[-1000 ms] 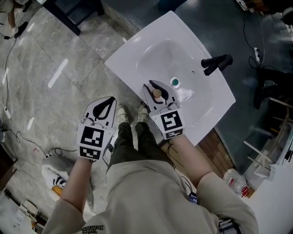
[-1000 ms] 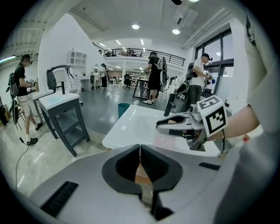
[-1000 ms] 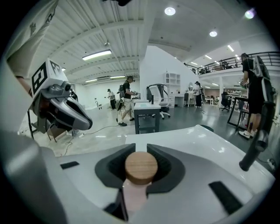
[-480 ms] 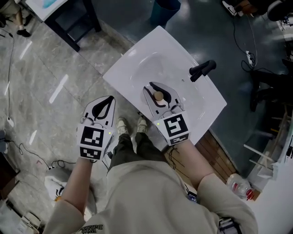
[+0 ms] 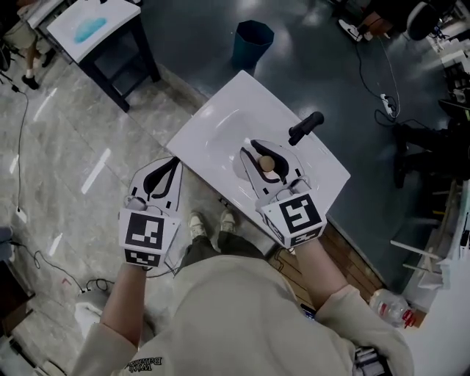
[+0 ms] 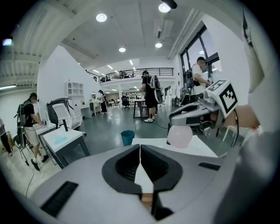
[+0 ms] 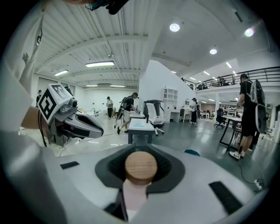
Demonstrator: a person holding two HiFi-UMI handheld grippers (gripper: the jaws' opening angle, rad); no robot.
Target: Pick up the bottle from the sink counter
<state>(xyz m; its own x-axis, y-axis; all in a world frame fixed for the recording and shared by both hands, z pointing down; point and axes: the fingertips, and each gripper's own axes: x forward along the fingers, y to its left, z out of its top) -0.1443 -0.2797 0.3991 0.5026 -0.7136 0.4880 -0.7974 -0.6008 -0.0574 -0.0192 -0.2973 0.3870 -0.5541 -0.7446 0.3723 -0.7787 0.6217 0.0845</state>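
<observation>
My right gripper (image 5: 269,152) is shut on the neck of a pale pink bottle with a round wooden cap (image 5: 266,163), held over the basin of the white sink counter (image 5: 213,139). In the right gripper view the cap (image 7: 141,166) sits between the dark pads, with the neck (image 7: 134,197) below it. The left gripper view shows the bottle's pale body (image 6: 180,136) hanging under the right gripper (image 6: 194,113), clear of the counter (image 6: 199,148). My left gripper (image 5: 170,164) is shut and empty, over the floor left of the sink; its pads meet (image 6: 140,147).
A black faucet (image 5: 305,127) stands at the sink's far side, just right of the bottle. A teal bin (image 5: 252,37) and a dark table with a white top (image 5: 95,22) stand beyond. Cables (image 5: 371,66) run over the dark floor. My shoes (image 5: 198,220) are at the sink's front edge.
The right gripper has drifted right and slightly farther out with the bottle in its grip. The view has pulled back, so the sink looks smaller. The left gripper has hardly moved.
</observation>
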